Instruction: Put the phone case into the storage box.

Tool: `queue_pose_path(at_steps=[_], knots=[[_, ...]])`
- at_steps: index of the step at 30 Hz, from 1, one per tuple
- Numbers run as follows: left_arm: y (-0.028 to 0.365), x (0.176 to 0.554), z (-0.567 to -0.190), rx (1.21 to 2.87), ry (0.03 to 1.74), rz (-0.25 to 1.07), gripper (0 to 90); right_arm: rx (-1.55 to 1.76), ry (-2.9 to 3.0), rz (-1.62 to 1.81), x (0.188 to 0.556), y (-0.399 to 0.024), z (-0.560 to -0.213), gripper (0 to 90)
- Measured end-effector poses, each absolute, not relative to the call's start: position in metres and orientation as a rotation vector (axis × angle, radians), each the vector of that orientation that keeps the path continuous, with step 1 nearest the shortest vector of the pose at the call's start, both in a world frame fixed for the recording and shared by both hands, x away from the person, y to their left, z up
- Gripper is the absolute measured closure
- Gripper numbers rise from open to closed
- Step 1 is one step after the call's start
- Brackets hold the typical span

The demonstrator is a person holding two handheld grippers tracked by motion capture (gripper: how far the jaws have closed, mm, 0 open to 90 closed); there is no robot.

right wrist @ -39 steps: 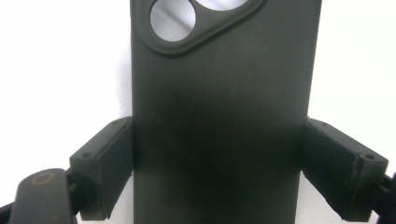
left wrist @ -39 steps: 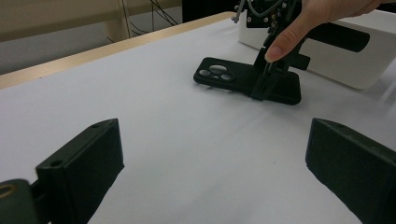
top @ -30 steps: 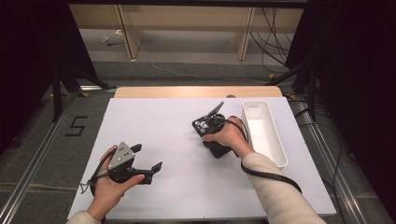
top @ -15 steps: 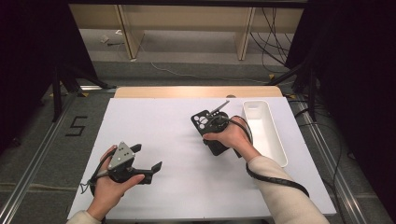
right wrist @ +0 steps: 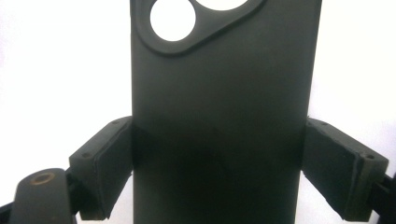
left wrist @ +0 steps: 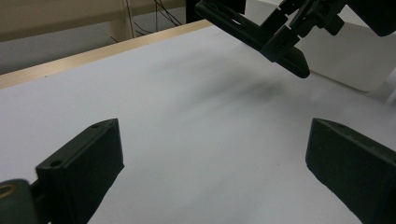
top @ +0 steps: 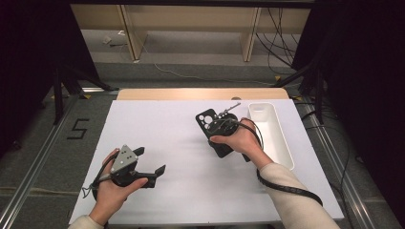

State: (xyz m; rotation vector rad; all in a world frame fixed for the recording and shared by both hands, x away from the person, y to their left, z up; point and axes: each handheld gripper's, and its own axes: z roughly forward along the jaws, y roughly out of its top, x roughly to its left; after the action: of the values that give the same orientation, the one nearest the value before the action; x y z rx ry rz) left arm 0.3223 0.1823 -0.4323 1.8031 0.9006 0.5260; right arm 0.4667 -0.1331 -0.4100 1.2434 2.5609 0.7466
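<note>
A black phone case (top: 208, 121) with round camera holes hangs above the white table sheet (top: 162, 129), right of centre. My right gripper (top: 218, 134) is shut on its two long sides. In the right gripper view the case (right wrist: 219, 107) stands upright between the pads (right wrist: 109, 158), holes at the top. My left gripper (top: 150, 161) rests low at the near left with its jaws wide apart and nothing between them. The left gripper view shows its open jaws (left wrist: 215, 163) over bare sheet, with the case (left wrist: 233, 21) tilted in the air at upper right.
A long white tray (top: 279, 143) lies along the table's right side, just beyond my right hand, and appears in the left gripper view (left wrist: 355, 56). A wooden strip (top: 200, 94) runs along the far edge. Cables trail on the floor behind.
My right gripper has risen a little with the phone case and tipped it so the holed end shows more. The left gripper has stayed still.
</note>
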Motion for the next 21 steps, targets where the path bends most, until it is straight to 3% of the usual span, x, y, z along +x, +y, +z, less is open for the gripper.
queue_pose_path(at_steps=[21], knots=[[0.1824, 0.3224, -0.4323, 1.805, 0.901, 0.53, 3.7, 1.197, 2.518, 0.885, 0.4579, -0.1416, -0.4112, 15.7]])
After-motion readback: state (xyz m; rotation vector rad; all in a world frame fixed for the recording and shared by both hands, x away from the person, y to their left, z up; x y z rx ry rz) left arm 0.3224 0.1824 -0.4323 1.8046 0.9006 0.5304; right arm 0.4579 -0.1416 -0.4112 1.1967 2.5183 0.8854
